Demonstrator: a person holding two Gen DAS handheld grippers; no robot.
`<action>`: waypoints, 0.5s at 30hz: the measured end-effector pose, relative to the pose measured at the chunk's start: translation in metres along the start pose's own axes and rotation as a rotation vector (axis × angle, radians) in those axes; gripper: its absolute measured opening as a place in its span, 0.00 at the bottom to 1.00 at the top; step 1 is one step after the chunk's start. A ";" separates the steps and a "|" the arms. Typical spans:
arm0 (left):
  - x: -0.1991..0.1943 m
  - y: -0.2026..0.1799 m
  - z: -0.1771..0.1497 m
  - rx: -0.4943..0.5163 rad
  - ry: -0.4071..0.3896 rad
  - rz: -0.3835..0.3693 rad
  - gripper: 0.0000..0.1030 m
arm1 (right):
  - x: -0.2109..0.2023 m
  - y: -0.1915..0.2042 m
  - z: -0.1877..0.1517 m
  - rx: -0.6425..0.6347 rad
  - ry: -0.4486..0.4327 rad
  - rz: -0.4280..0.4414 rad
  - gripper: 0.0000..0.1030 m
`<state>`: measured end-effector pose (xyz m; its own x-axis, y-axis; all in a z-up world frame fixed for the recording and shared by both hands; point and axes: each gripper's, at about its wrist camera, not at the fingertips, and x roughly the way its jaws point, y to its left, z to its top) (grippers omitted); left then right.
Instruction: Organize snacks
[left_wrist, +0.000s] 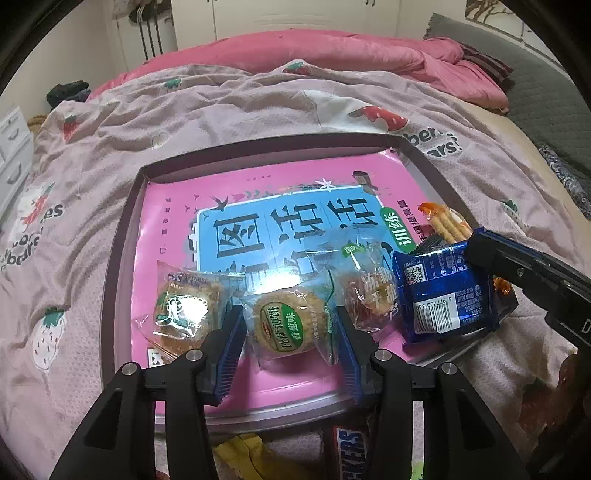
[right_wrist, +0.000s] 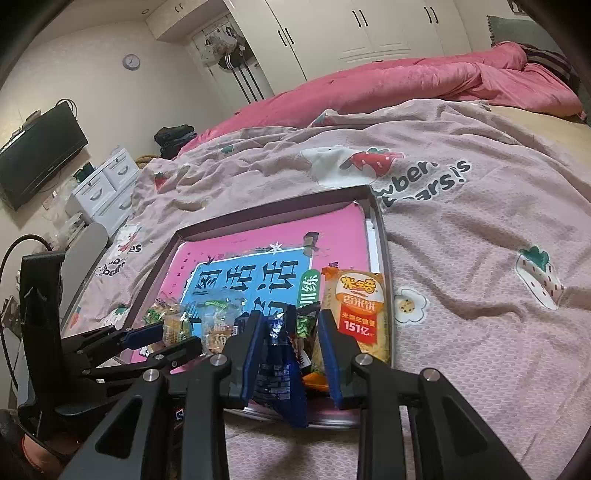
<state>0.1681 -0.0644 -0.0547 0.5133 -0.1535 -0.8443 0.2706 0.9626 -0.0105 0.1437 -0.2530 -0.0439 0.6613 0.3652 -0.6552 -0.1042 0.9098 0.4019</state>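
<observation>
Now the left gripper (left_wrist: 290, 325) squeezes a round cookie pack (left_wrist: 286, 323) on the tray (left_wrist: 122, 236). The right gripper (right_wrist: 288, 350) sits apart around a blue snack pack (right_wrist: 277, 369), maybe touching it

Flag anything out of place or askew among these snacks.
The Snickers bar and a yellow wrapper lie off the tray, on the blanket below its near edge. The blue packet overhangs the tray's right corner, tilted.

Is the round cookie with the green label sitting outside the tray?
No, the round cookie lies inside the tray, on its pink lining, between the left gripper's fingers.
</observation>
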 end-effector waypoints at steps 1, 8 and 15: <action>0.000 0.000 0.000 0.000 0.001 0.001 0.48 | -0.001 0.000 0.000 -0.002 -0.003 -0.003 0.29; -0.002 0.000 0.002 -0.005 -0.005 0.002 0.49 | -0.005 0.003 0.002 -0.025 -0.017 -0.011 0.30; -0.005 0.002 0.001 -0.013 -0.006 0.008 0.51 | -0.006 0.004 0.004 -0.019 -0.024 -0.016 0.40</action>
<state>0.1674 -0.0624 -0.0499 0.5201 -0.1472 -0.8413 0.2558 0.9667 -0.0110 0.1423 -0.2521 -0.0359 0.6809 0.3458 -0.6456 -0.1072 0.9191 0.3791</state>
